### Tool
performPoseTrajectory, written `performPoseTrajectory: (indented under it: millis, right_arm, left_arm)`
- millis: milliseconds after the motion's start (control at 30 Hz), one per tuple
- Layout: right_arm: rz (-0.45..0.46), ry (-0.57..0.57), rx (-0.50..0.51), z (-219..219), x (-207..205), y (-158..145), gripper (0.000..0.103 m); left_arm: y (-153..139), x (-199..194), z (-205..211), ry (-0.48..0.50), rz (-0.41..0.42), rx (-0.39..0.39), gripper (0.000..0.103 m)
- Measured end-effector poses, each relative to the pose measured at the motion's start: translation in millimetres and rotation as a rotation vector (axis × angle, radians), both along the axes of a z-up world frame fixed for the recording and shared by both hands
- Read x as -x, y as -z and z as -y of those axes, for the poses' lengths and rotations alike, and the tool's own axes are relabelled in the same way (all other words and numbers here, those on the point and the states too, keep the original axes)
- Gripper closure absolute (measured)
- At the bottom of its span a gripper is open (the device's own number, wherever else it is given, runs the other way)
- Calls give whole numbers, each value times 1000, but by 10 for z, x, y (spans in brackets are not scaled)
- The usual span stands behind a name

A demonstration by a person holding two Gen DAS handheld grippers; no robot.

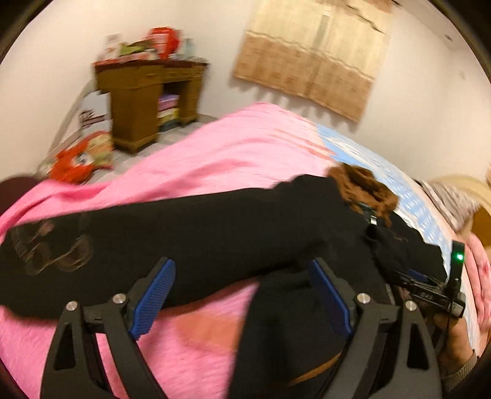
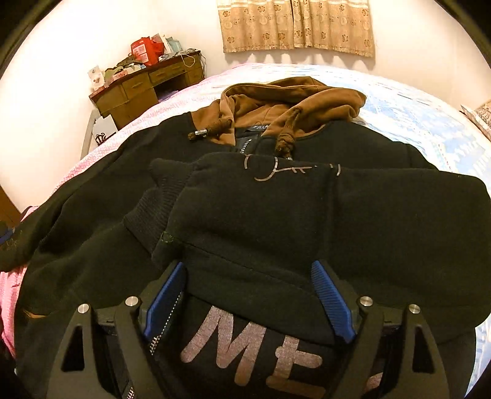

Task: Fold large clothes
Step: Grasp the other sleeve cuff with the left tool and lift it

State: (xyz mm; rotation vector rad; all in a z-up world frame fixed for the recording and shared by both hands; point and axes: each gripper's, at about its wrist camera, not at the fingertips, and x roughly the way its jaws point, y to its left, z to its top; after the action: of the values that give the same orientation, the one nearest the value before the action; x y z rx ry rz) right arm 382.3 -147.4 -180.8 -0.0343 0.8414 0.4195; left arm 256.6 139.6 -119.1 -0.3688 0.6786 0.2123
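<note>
A black hoodie (image 2: 245, 214) with a brown hood (image 2: 291, 98) lies front up on the bed. One sleeve is folded across its chest above grey printed letters (image 2: 245, 353). My right gripper (image 2: 248, 297) is open low over the chest, and the folded sleeve's lower edge lies loose between its blue pads. In the left wrist view the other sleeve (image 1: 153, 233) stretches out flat to the left over the pink bedspread (image 1: 230, 147). My left gripper (image 1: 242, 294) is open just in front of that sleeve and holds nothing.
A cluttered wooden desk (image 1: 147, 98) stands against the far wall beside the bed. Red bags (image 1: 79, 159) lie on the floor near it. A curtain (image 2: 297, 27) hangs behind the bed. A blue patterned sheet (image 2: 414, 107) covers the far right, and a person's hand (image 1: 457, 346) shows there.
</note>
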Motion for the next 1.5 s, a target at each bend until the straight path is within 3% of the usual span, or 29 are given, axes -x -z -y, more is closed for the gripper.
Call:
performPoseTrajectory:
  millis: [233, 567, 667, 833, 1200, 1333, 1500]
  right_arm:
    - [5, -4, 4, -27, 0, -13, 16]
    - [8, -3, -5, -16, 1, -17, 15]
    - [10, -2, -4, -7, 5, -19, 15]
    - [17, 2, -6, -2, 16, -32, 15]
    - [18, 6, -19, 0, 18, -37, 15]
    - [18, 7, -17, -1, 17, -37, 15]
    - [18, 7, -18, 1, 15, -36, 15]
  left_arm:
    - [248, 426, -387, -171, -46, -4, 12]
    - [360, 680, -744, -283, -17, 88, 12]
    - [417, 755, -900, -321, 6, 180, 12]
    - [595, 848, -1177, -354, 83, 425, 13]
    - [750, 820, -1398, -421, 163, 563, 14]
    - [798, 785, -1458, -452, 174, 570, 24]
    - [824, 795, -1559, -492, 181, 592, 60]
